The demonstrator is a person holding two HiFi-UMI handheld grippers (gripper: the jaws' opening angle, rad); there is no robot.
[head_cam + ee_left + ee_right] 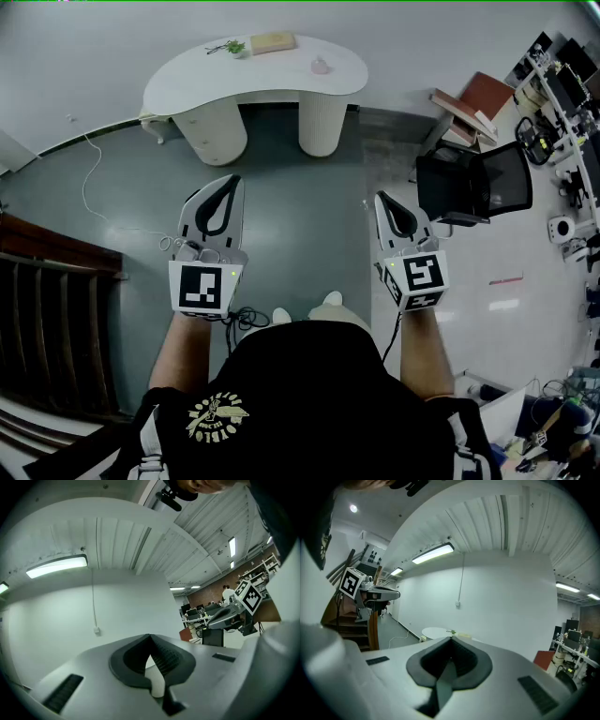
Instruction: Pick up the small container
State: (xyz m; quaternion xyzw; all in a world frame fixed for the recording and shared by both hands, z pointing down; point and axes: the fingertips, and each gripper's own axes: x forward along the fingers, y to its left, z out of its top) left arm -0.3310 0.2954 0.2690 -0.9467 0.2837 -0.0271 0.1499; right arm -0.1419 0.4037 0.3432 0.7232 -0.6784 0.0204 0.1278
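— The small pale thing (321, 65) on the far white table (187, 80) is too small; what it is, I cannot tell.
— The same for the green sprig (229, 46) and the flat tan object (273, 41) near it.
— In the right gripper view, the right gripper (451, 640) hides most of that table.
— And the dark stairs (47, 309) at the left are cut off by the edge.

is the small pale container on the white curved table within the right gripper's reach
Probably not yet: the right gripper, jaws shut, hangs well short of the small pale container; only grey floor between.
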